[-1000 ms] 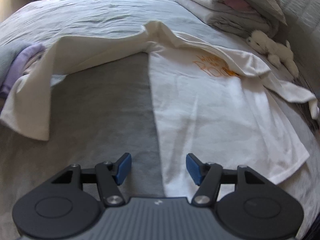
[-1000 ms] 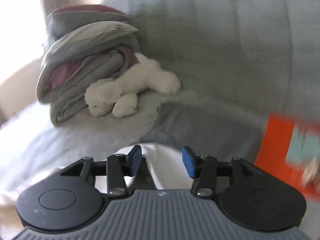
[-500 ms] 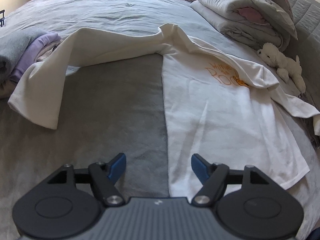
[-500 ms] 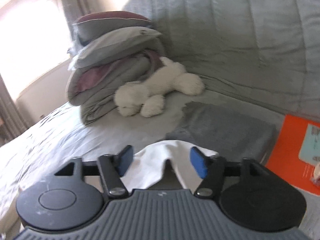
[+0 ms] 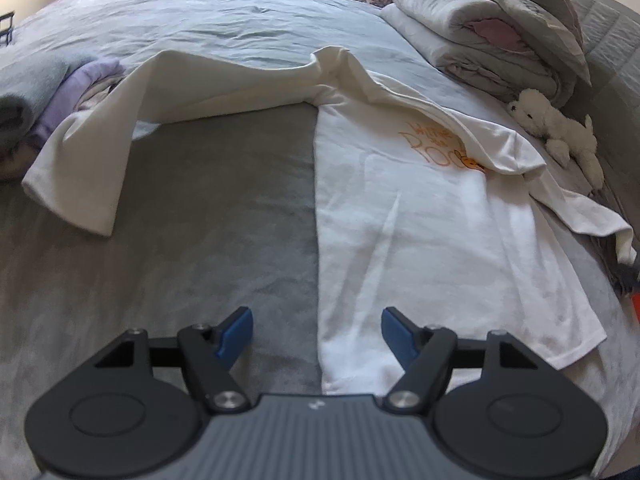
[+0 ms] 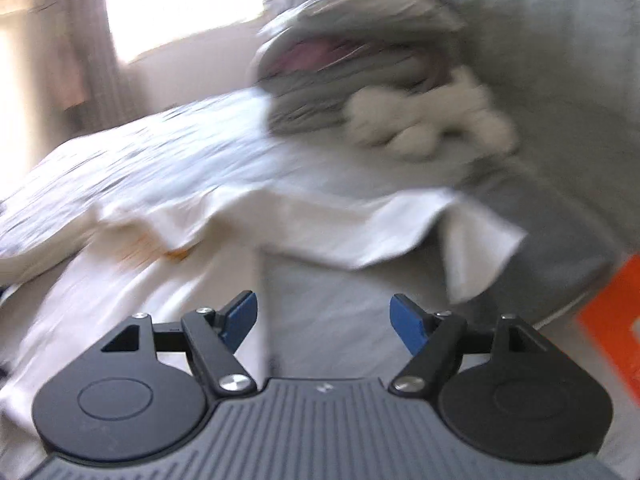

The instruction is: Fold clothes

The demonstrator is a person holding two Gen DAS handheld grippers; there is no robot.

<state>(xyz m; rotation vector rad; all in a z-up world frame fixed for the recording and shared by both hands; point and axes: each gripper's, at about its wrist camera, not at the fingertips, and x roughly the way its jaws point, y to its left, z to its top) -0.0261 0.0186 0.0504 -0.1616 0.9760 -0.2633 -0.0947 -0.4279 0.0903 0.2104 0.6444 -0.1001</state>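
The white T-shirt is lying face-up on the grey bed, its body spreading flat on the right half while one long panel is trailing off to the far left, draping over a pile of folded clothes. It is looking light, soft and limp, so it is likely going to sag and crease wherever it is lifted; pinching a doubled edge, such as the near hem or a sleeve seam, seems the surest hold. The left hand-held gripper is hovering over the near hem with its jaws closing slightly, nothing between the pads. The right hand-held gripper is standing wide and holding nothing, with the right sleeve lying just beyond it in a blurred view. A stack of bedding and a white plush toy are sitting at the far right.
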